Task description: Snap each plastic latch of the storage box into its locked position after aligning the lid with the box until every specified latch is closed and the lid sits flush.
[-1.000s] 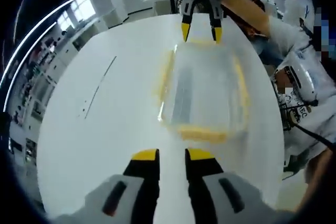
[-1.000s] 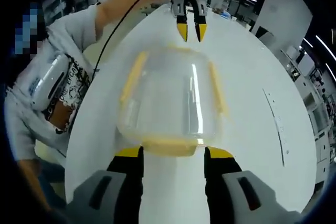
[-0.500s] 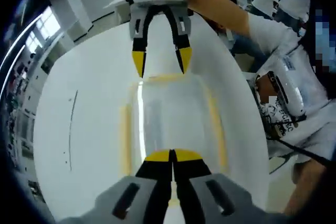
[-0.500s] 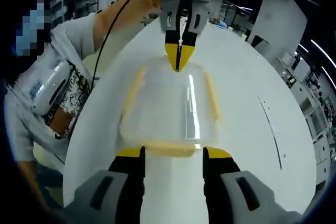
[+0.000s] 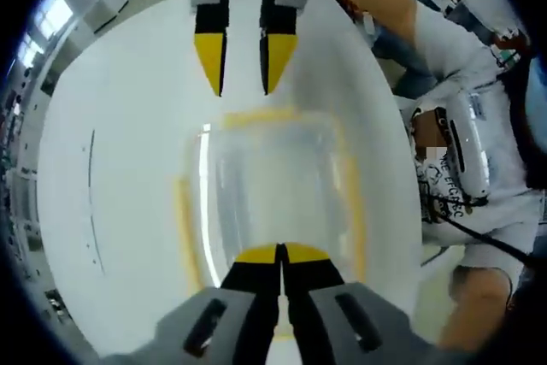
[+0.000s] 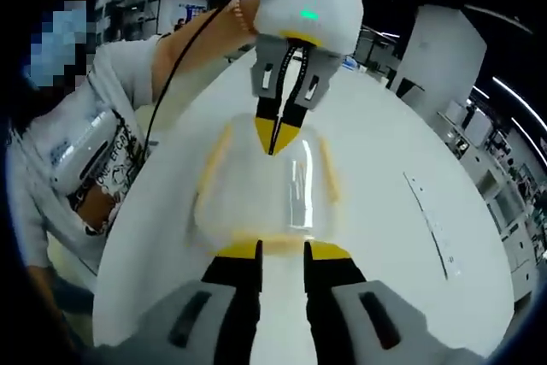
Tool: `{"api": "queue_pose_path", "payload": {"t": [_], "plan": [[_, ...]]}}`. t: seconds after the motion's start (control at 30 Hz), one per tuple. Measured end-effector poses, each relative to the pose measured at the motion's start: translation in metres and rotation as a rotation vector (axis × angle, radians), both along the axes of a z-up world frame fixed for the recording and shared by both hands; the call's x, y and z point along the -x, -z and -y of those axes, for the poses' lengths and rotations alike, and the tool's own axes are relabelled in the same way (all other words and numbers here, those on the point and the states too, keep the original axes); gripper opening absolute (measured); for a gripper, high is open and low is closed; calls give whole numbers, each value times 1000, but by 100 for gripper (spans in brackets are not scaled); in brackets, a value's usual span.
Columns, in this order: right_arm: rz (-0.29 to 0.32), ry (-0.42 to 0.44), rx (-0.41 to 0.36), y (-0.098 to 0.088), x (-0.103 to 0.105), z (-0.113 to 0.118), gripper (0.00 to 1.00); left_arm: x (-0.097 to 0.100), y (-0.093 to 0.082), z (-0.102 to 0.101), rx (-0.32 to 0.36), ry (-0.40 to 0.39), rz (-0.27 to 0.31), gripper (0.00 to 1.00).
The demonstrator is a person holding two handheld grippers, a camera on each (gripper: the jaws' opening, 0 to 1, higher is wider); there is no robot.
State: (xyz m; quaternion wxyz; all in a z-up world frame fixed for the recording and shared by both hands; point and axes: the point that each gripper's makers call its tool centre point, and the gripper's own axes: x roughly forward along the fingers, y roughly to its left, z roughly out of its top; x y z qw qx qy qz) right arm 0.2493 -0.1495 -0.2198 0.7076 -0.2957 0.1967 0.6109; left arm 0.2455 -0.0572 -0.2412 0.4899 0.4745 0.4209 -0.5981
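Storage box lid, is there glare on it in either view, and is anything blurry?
Left gripper view: a bright glare streak runs along the clear storage box lid's left side; picture fairly sharp. Right gripper view: a shorter glare streak sits mid-lid on the storage box, whose edges look soft and blurred; table washed out white.

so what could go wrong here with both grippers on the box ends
1. The left gripper, jaws shut, is over one end of the box. On the smooth table, pressing there may tip or slide the clear box.
2. The right gripper has its jaws slightly apart at the opposite end latch. Uneven force from the two ends could leave the lid skewed, not flush.
3. The long side latches look unattended; whether they are locked cannot be told.
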Motion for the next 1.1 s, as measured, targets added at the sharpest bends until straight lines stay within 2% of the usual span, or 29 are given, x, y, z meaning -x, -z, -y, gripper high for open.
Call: {"api": "queue_pose_path", "payload": {"t": [0.13,0.27,0.4,0.6,0.7,0.9,1.1], "plan": [[-6,2,-44,9,2,-2,7,0,0,0,-18,-10,6,0],[2,16,-91,21,5,-1,0,2,-1,0,-7,-10,6,0],[18,55,-231,18,5,1,0,2,-1,2,12,-23,-5,0],[42,88,-367,18,7,6,0,3,-1,6,4,-37,-20,0],[42,88,-405,18,7,8,0,4,0,7,-26,-48,-15,0],[41,99,-462,17,6,8,0,2,0,7,-79,-25,37,0],[31,100,-480,24,4,8,0,0,2,8,-134,-16,45,0]]}}
